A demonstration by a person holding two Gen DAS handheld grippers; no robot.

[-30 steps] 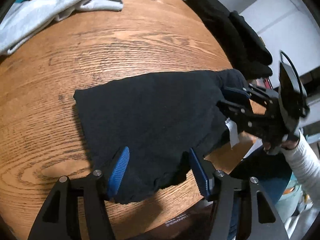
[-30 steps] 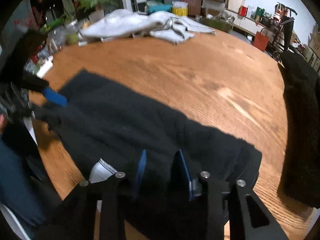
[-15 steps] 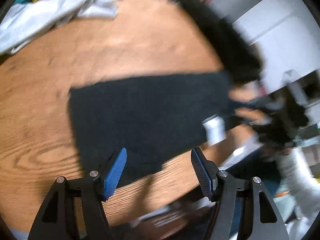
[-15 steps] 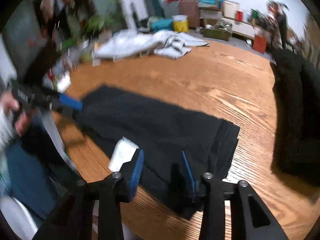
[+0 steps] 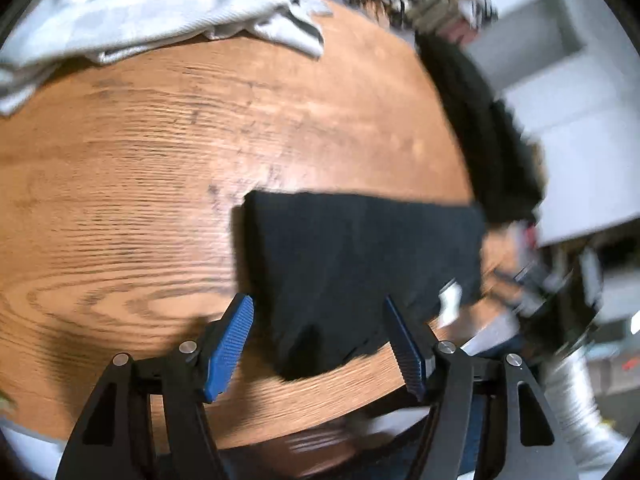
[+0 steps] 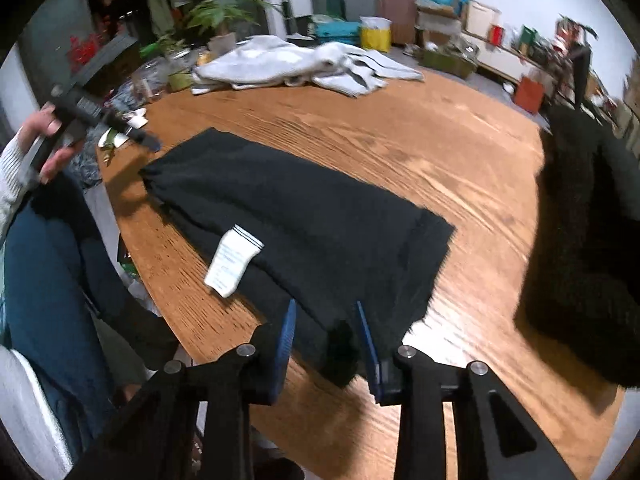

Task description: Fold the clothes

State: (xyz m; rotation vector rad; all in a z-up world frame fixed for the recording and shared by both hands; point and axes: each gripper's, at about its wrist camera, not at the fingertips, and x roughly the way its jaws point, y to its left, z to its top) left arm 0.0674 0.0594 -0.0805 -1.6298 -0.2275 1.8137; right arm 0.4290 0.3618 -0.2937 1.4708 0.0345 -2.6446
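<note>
Black garment lies folded, long axis stretched leftward from closing right tool, nothing clamped; left tool released.

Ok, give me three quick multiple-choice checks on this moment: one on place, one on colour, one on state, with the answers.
1. Where does the pale grey crumpled garment lie?
A. At the far side of the round wooden table
B. On the black folded garment
C. On the floor

2. What colour is the care label on the black folded garment?
A. Red
B. White
C. Yellow

3. How does the left tool stand?
A. Clamped on the garment
B. Holding the label
C. Open, gripping nothing

Answers: 1 A, it sits beyond the bare wood; 2 B, it shows white against the black cloth; 3 C, its blue pads stand apart above the garment's near edge.
</note>
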